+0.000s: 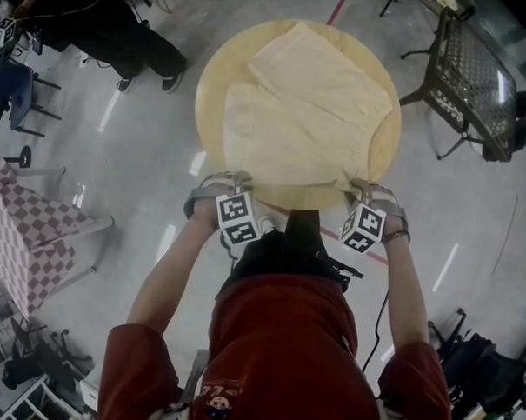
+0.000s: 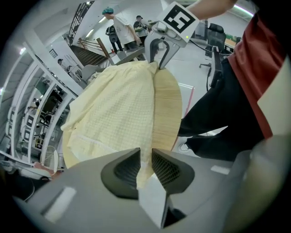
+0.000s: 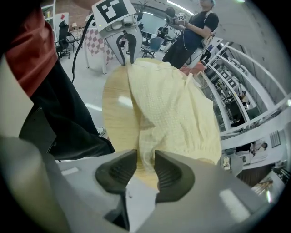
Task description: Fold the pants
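The pale yellow textured cloth pants, flat on the round wooden counter in the upper middle of the frame, look light and floppy, so I'd grab the near edge's corners, right where the left tool and right tool each pinch fabric.

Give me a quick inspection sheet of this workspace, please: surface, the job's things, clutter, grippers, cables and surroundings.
Surface: round wooden table, with bare rim showing around the cloth.
Job's things: pale yellow pants spread on the table, their near edge at the table's near rim.
Clutter: nothing seen on the table besides the pants.
Grippers: left gripper is closed on the pants' near edge. The right gripper has the cloth pinched between its jaws at the other near corner.
Cables: one dark cable hangs beside the person's right arm.
Surroundings: grey floor with a black mesh chair, a checkered cover and a person in dark clothes.
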The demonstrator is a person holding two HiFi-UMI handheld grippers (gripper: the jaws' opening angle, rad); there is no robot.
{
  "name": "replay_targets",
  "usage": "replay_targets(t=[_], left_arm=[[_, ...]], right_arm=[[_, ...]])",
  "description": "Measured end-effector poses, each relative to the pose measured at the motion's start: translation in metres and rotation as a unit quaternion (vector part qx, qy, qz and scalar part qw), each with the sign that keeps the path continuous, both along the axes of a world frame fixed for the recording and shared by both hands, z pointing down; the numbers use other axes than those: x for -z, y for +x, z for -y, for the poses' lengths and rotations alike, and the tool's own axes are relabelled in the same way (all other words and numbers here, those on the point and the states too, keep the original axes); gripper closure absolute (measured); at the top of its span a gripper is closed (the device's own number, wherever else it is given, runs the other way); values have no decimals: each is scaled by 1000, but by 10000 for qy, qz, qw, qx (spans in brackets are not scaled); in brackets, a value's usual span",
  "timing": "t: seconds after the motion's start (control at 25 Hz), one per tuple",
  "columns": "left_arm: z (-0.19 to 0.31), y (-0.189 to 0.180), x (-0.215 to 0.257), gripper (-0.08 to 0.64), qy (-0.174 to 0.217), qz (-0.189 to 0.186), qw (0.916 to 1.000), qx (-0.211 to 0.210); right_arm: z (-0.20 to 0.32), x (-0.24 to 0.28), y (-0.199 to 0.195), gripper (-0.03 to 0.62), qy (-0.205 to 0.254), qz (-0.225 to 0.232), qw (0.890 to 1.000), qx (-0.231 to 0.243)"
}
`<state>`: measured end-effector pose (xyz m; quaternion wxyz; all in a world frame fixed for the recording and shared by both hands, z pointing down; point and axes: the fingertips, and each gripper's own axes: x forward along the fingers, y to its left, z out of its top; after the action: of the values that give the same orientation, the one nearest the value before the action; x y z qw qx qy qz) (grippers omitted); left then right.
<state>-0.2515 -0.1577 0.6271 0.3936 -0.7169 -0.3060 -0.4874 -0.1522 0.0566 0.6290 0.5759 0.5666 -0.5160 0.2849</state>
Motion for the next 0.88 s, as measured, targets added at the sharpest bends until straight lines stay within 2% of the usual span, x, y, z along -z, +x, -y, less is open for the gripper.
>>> replay_targets(t=[0.04,0.28,0.4,0.64,0.88], left_arm=[[4,2,-1,482,57,-64,10000,20],[9,7,-4,532,242,-205,9995,-74],[9,7,-5,541,236,-218,9995,-58],[14,6,-1,543,214,-228,9995,21],[16,16,15,543,235,-411,9989,11]], right_arm=[[1,0,0,471,-13,23,10000,-11],[-1,-2,-4,512,-124,115,9999,-7],[0,2,0,580,6,7,10000,-49],[4,10,6,584,149,-37,9998,-146],[5,24,15,584,304,-152,9992,-227]])
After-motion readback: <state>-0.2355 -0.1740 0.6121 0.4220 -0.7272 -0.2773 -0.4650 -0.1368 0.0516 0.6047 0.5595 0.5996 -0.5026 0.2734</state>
